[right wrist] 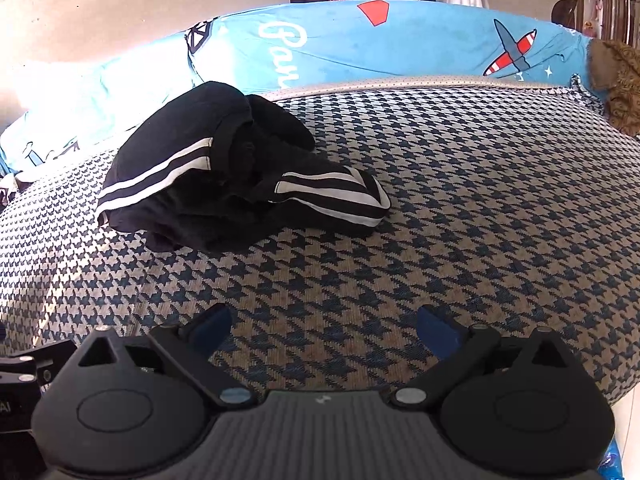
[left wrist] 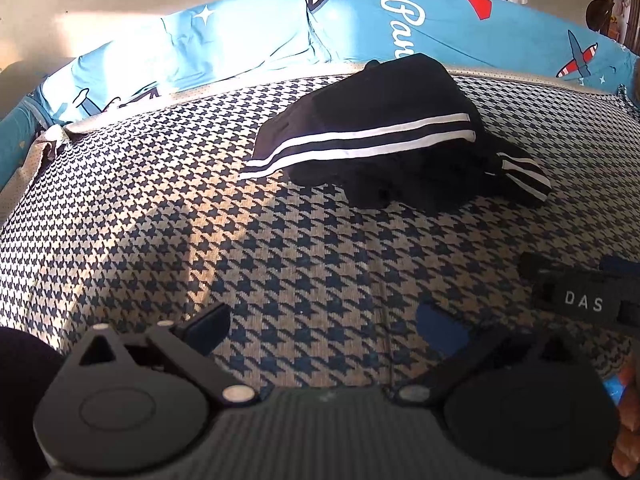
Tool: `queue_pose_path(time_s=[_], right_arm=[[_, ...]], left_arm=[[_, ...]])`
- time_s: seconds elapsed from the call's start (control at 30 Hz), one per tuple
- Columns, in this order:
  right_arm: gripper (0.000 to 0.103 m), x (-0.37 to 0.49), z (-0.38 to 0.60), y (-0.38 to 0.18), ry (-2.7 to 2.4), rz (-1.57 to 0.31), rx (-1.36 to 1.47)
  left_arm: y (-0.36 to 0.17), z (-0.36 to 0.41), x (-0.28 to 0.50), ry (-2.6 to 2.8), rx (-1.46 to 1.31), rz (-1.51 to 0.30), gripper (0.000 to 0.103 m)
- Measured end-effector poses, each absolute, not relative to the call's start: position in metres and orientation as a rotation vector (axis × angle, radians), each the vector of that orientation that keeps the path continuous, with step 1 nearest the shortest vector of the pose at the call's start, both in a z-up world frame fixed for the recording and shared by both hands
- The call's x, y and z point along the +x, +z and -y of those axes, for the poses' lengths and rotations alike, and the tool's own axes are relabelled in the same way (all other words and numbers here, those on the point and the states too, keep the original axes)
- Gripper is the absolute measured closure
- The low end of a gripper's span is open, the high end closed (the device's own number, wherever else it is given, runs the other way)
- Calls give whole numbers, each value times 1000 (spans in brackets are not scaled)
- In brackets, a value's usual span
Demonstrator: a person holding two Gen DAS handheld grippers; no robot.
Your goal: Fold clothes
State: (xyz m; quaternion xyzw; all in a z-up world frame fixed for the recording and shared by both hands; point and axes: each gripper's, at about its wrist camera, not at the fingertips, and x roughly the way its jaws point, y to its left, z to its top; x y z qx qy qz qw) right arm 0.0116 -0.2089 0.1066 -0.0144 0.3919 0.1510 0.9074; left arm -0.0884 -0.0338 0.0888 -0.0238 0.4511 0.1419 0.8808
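Garment: black garment with white stripes lay bunched in a heap on the houndstooth cover, toward its far edge.
Garment vs. left gripper: left gripper sat low over the cover, well short of the heap; garment lay ahead and a little right of its fingers, apart from them.
Garment vs. right gripper: right gripper likewise held back; garment lay ahead and to the left, no contact.
Left gripper state: fingers spread wide, nothing between them.
Right gripper state: fingers spread wide, nothing held.
Neighbouring tool: body of the right gripper showed at the right edge of the left wrist view, printed "DAS".
Hand: part of a hand showed at that same edge, blurred.
Backdrop: blue printed fabric ran behind the cover, with a red-and-white aeroplane motif.
Writing on fabric: white script, probably "Par…", remainder cut off by the cover's edge.
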Motion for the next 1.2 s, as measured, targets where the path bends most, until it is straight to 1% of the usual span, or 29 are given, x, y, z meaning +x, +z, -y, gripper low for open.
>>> queue_pose_path(time_s=[0.57,1.2], right_arm=[[3,7,199,109,321,-780,-109],[3,8,196,107,308,-790,-127]], left_arm=[[89,34,-88,294,-48,-940,0],[89,33,-88,296,-48,-941,0]])
